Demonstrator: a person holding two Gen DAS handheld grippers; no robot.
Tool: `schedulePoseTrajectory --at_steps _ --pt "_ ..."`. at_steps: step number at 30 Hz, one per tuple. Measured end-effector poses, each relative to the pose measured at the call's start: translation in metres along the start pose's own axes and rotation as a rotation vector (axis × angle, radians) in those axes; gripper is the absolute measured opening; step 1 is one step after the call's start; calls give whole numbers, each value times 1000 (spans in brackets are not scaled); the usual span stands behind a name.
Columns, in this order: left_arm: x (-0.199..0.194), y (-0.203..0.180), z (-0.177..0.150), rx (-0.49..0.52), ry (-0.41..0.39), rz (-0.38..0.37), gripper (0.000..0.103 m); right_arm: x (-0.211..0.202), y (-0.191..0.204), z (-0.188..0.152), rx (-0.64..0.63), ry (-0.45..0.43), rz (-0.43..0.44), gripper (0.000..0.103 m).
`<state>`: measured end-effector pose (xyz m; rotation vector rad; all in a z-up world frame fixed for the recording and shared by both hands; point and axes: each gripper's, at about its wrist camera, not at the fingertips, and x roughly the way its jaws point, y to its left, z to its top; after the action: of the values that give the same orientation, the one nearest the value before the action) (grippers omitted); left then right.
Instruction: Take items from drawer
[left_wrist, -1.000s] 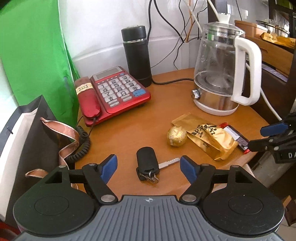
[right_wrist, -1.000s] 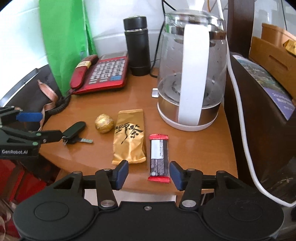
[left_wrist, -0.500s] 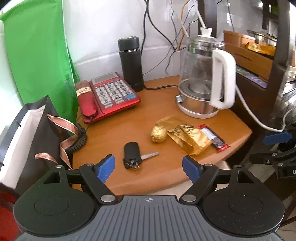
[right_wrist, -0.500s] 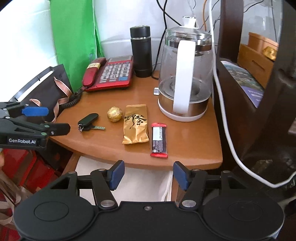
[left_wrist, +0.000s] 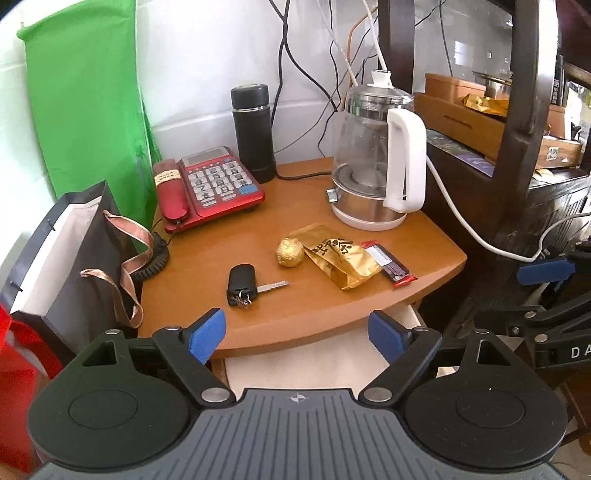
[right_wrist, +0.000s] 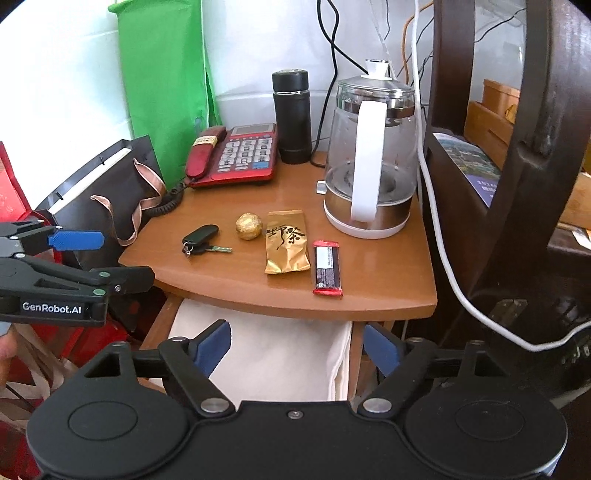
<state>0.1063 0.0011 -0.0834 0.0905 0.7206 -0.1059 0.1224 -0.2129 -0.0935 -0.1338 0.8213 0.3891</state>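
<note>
- The left tongs (left_wrist: 297, 334) hover wide open and empty, short of the table (left_wrist: 258, 325) edge; their own body hides whatever lies beneath.
- The right tongs (right_wrist: 295, 349) are also spread open and hold nothing, low before the table front.
- Under the tabletop a pale cloth-like surface (right_wrist: 273, 358) shows; whether it belongs to a drawer cannot be told, and its lower part is hidden by the tongs.
- Along the near half of the table lie four items in a row: key (left_wrist: 243, 282), gold ball (left_wrist: 290, 252), gold pouch (left_wrist: 338, 258) touching the ball, snack bar (left_wrist: 391, 265) just beside the pouch.
- Farther back stand a red phone (left_wrist: 210, 188), a black flask (left_wrist: 253, 133) and a glass kettle (left_wrist: 376, 166).
- Left of the table, a black bag (left_wrist: 74, 254) is partly cut off.
- At right, a dark shelf (left_wrist: 480, 192) carries wooden boxes (left_wrist: 465, 110), with contents hard to make out.
</note>
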Motion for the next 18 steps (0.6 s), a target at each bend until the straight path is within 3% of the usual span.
schedulePoseTrajectory --at_steps 18 --pt "-43 -22 -13 -8 -36 1 88 -28 12 -24 17 -9 -10 84"
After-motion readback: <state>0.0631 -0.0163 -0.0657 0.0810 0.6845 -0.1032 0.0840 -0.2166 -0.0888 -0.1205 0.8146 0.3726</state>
